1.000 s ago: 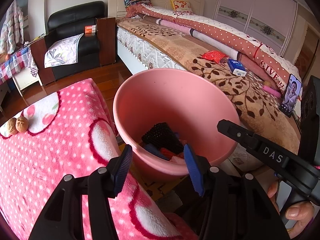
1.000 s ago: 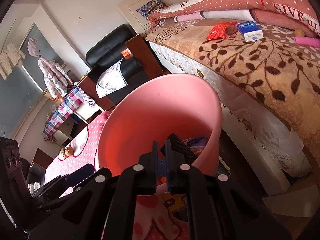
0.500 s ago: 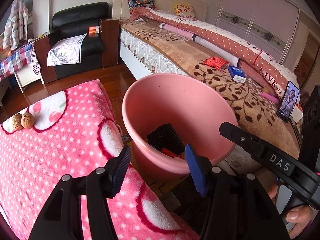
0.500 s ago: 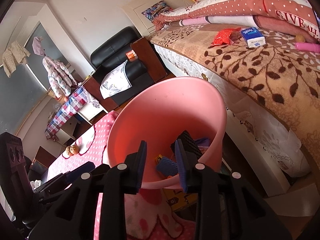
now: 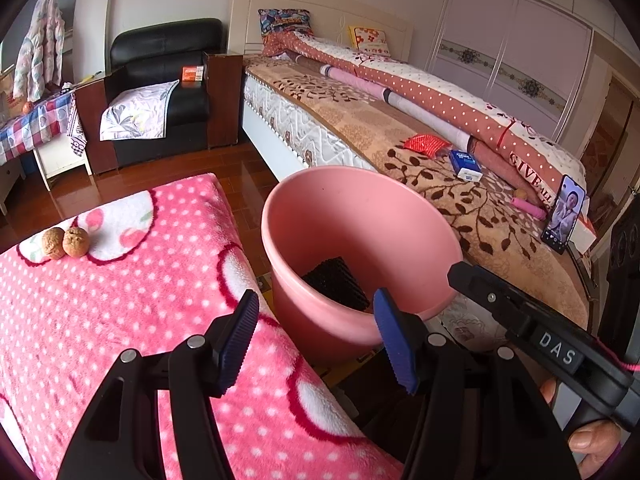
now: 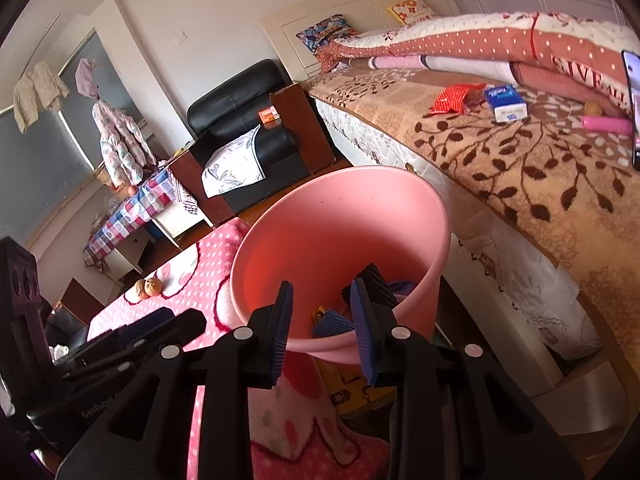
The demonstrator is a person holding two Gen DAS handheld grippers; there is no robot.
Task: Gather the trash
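Observation:
A pink bin (image 5: 360,208) (image 6: 340,220) stands on the floor between the pink dotted blanket (image 5: 120,300) and the bed. It holds a black ridged piece (image 5: 336,280) (image 6: 376,280) and a blue ridged piece (image 6: 332,326). My left gripper (image 5: 316,300) hovers just short of the bin's near rim, its jaws opening wide with nothing between them. My right gripper (image 6: 321,292) is open above the near rim and holds nothing. Two walnuts (image 5: 66,242) (image 6: 147,288) lie on the blanket. A red packet (image 5: 426,145) (image 6: 456,98) and a blue tissue pack (image 5: 466,164) (image 6: 505,103) lie on the bed.
A phone (image 5: 564,214) leans upright on the bed beside a pink tube (image 5: 528,206). A black armchair (image 5: 160,88) and a dark wooden side cabinet (image 5: 224,100) stand at the back. A checked-cloth table (image 5: 28,128) is far left, with wooden floor between.
Both grippers have pulled back and up from the bin, which now looks smaller. The right jaws went from shut to open. The left jaws spread a little wider.

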